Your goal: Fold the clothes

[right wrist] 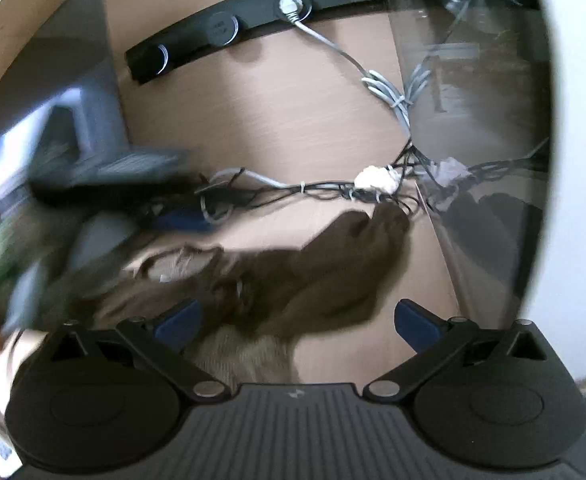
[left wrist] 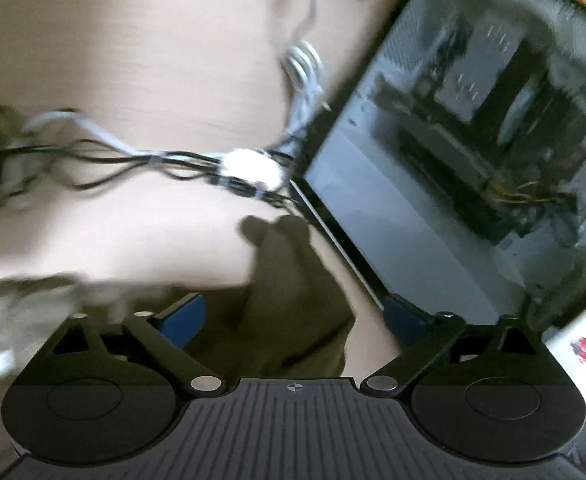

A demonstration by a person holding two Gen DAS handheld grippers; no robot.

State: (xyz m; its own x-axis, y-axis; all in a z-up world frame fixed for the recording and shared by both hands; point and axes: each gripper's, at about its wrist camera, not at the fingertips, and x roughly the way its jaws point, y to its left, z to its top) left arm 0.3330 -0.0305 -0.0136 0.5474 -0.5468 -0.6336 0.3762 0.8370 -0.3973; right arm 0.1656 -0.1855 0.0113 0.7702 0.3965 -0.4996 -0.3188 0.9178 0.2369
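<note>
A dark brown garment (right wrist: pixel 317 276) lies crumpled on the light wooden desk (right wrist: pixel 261 112), with a paler beige lining (right wrist: pixel 245 356) showing near me. My right gripper (right wrist: pixel 297 322) is open just above its near edge, blue pads (right wrist: pixel 177 324) spread wide. In the left wrist view the same brown garment (left wrist: pixel 289 300) lies between the blue fingers (left wrist: pixel 185 318) of my open left gripper (left wrist: pixel 295 318), with a paler cloth part (left wrist: pixel 25 304) at the left. Neither gripper holds anything. The left view is blurred.
A bundle of black and white cables (right wrist: pixel 333 190) crosses the desk behind the garment, also in the left view (left wrist: pixel 229 168). A glass-sided computer case (left wrist: pixel 473 152) stands at the right (right wrist: pixel 481 120). A black socket strip (right wrist: pixel 253 20) runs along the back. Blurred objects (right wrist: pixel 53 200) at left.
</note>
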